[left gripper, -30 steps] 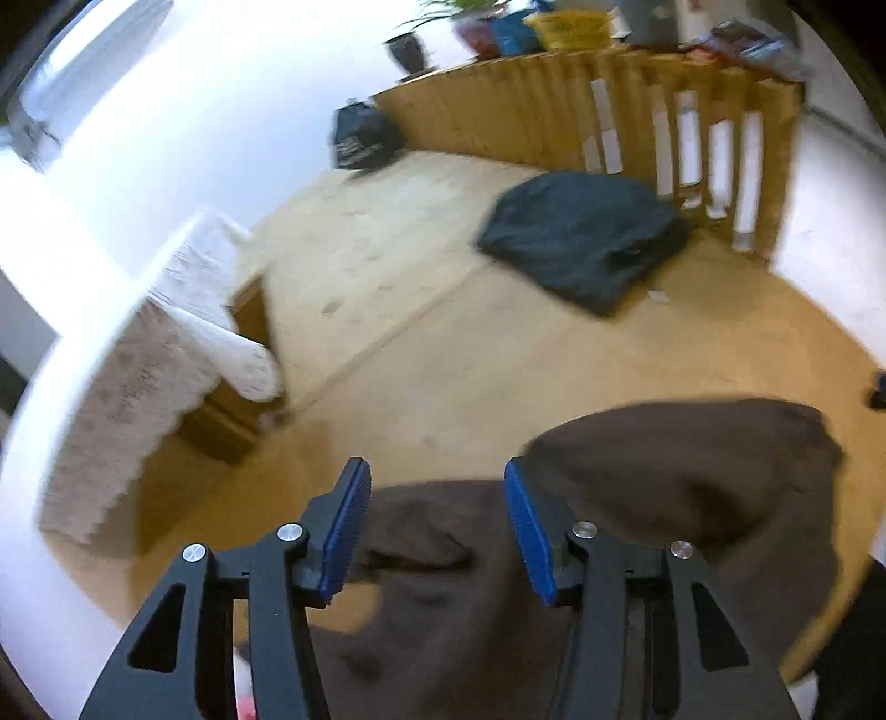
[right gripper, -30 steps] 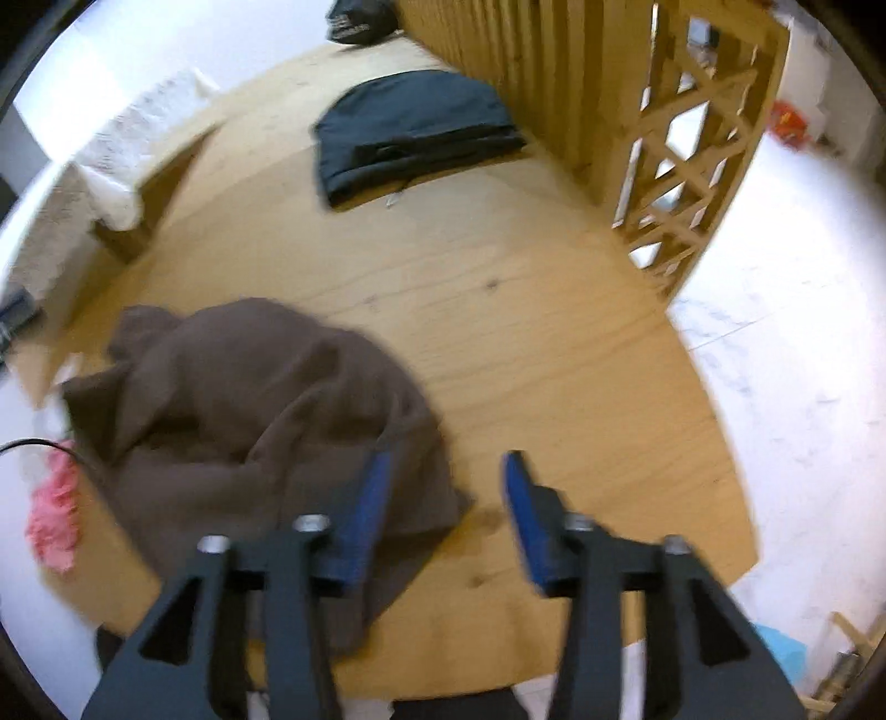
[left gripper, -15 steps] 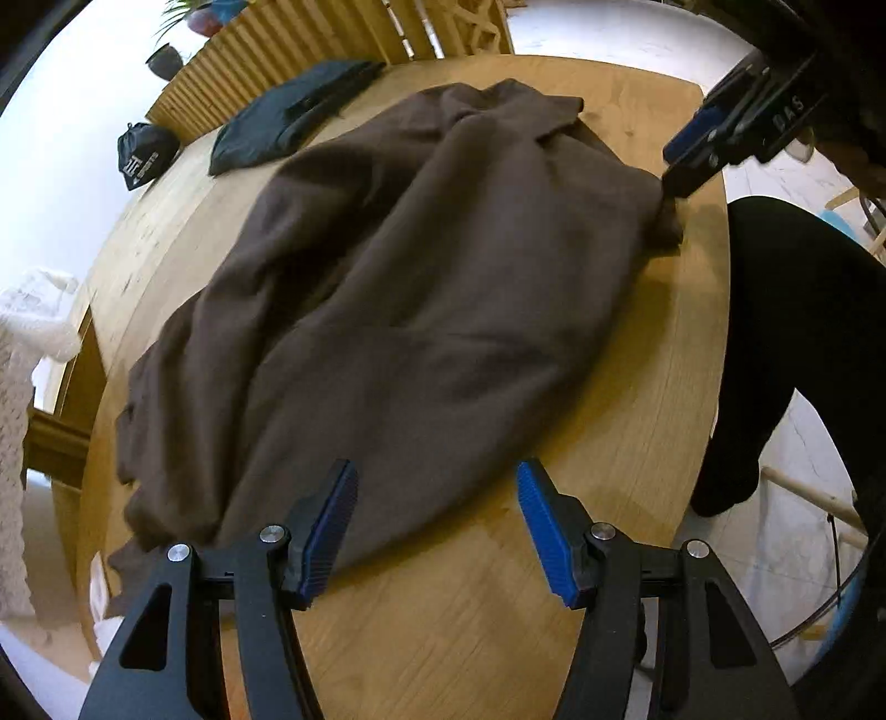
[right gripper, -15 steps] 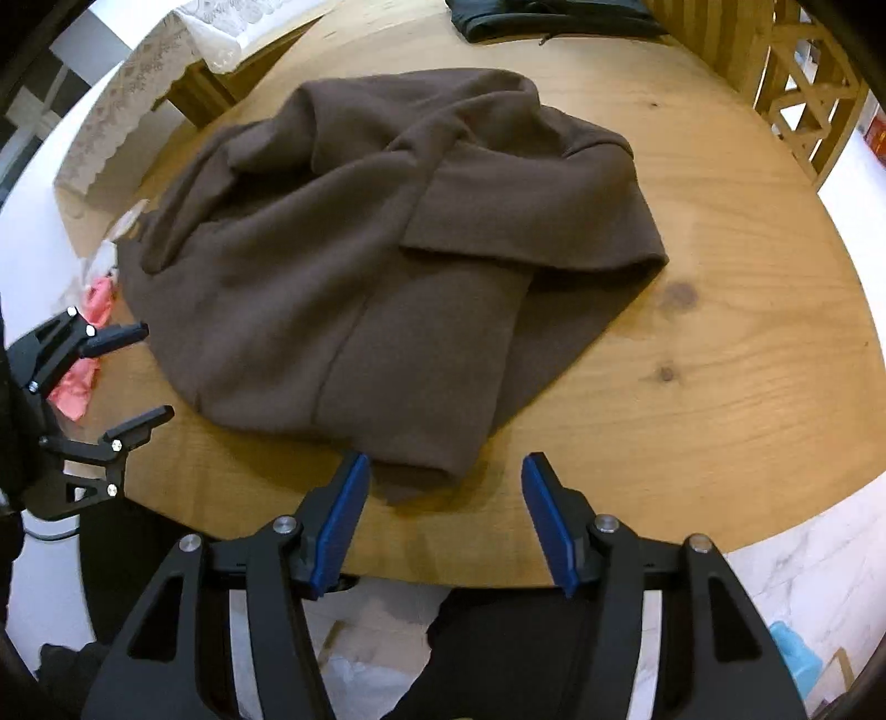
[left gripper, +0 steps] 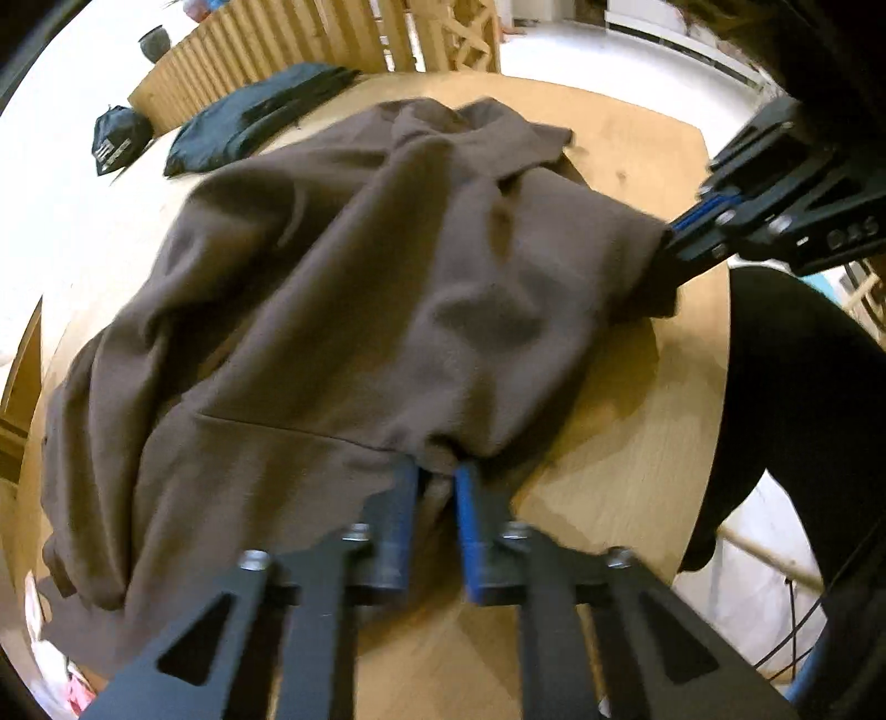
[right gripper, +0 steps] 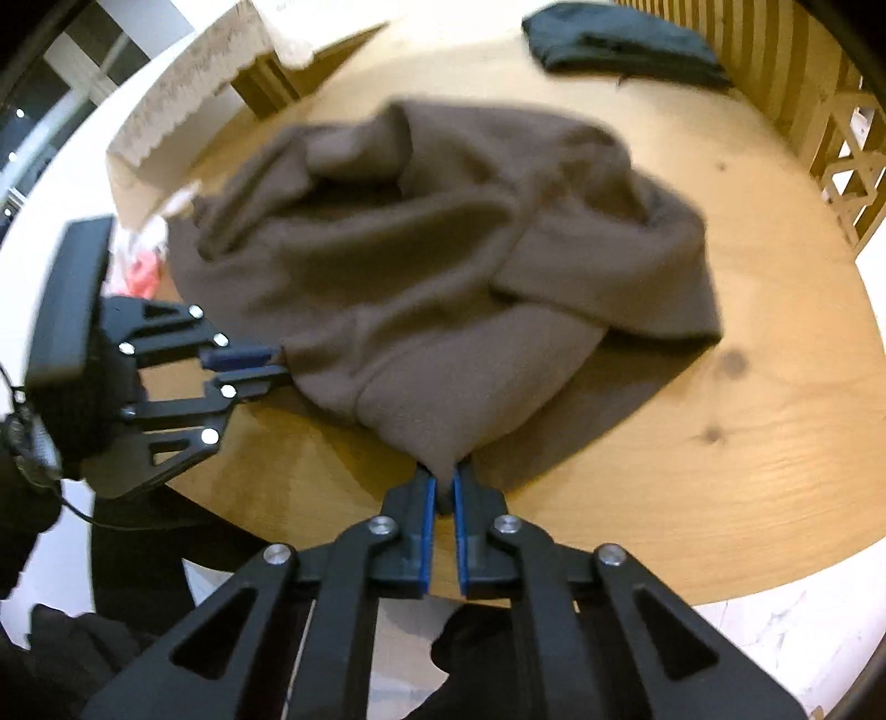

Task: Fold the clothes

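A crumpled brown garment (left gripper: pixel 360 288) (right gripper: pixel 443 266) lies across the round wooden table (left gripper: pixel 637 432) (right gripper: pixel 720 443). My left gripper (left gripper: pixel 434 476) is closing on the garment's near edge, with cloth bunched between its blue pads. In the right wrist view the left gripper (right gripper: pixel 277 360) pinches the same hem from the left. My right gripper (right gripper: pixel 446 479) is closing on another point of the near hem, where a peak of cloth sits between its pads. The left wrist view shows the right gripper (left gripper: pixel 673 238) at the garment's right corner, which it pulls taut.
A folded dark garment (left gripper: pixel 249 122) (right gripper: pixel 620 44) rests at the table's far side by a wooden slatted fence (left gripper: pixel 277 44). A black bag (left gripper: pixel 116 144) lies beyond. A lace cloth (right gripper: pixel 194 72) and something pink (right gripper: pixel 144 271) sit left. A person's dark leg (left gripper: pixel 803 399) stands at the table edge.
Both grippers came down to the garment's near edge and their jaws went from wide open to pinched on the cloth. The hem now lifts into peaks at both grips.
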Demonstrator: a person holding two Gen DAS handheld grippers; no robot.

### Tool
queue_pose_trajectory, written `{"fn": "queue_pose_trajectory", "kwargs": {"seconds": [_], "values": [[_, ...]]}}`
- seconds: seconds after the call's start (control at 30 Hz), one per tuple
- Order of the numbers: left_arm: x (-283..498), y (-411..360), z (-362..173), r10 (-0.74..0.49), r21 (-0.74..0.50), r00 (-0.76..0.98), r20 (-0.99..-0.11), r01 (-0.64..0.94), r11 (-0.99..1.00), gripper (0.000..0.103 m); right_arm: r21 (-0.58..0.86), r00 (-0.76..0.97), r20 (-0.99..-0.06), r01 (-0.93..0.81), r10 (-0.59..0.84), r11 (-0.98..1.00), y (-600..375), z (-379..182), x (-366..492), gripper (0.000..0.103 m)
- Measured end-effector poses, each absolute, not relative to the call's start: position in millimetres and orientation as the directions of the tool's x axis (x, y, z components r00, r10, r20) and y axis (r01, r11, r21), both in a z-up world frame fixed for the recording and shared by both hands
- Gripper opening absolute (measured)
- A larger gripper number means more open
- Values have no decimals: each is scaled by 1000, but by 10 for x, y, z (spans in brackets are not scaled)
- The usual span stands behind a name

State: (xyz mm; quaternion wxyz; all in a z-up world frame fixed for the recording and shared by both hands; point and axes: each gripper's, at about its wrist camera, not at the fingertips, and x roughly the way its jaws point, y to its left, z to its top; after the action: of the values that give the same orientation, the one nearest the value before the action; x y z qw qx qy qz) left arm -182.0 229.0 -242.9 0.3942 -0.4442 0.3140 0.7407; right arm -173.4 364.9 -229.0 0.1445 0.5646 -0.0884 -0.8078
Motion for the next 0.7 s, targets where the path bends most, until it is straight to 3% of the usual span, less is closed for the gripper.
{"fn": "queue_pose_trajectory", "kwargs": {"seconds": [0.27,0.4,0.57,0.63,0.7], "values": [[-2205,1754,-1204,463,19,-370,-805,-797,-604,7,365,-479,-771,207,-420,-908,3616,-1256,-1823,5],[-2355,1635,-839,446,95,-450,-774,-779,-620,7,346,-529,-728,267,-437,-899,3482,-917,-2055,5],[-2914,1691,-1033,382,84,-449,-808,-729,-680,12,250,-554,-775,173,-304,-953,3530,-1068,-2989,5],[-3167,1730,-1237,313,125,-473,-824,-689,-714,17,187,-531,-827,51,-185,-981,3704,-1295,-3393,14],[-3525,1740,-1495,229,134,-458,-859,-632,-763,14,187,-475,-867,-36,-148,-982,3882,-1459,-3595,19]]}}
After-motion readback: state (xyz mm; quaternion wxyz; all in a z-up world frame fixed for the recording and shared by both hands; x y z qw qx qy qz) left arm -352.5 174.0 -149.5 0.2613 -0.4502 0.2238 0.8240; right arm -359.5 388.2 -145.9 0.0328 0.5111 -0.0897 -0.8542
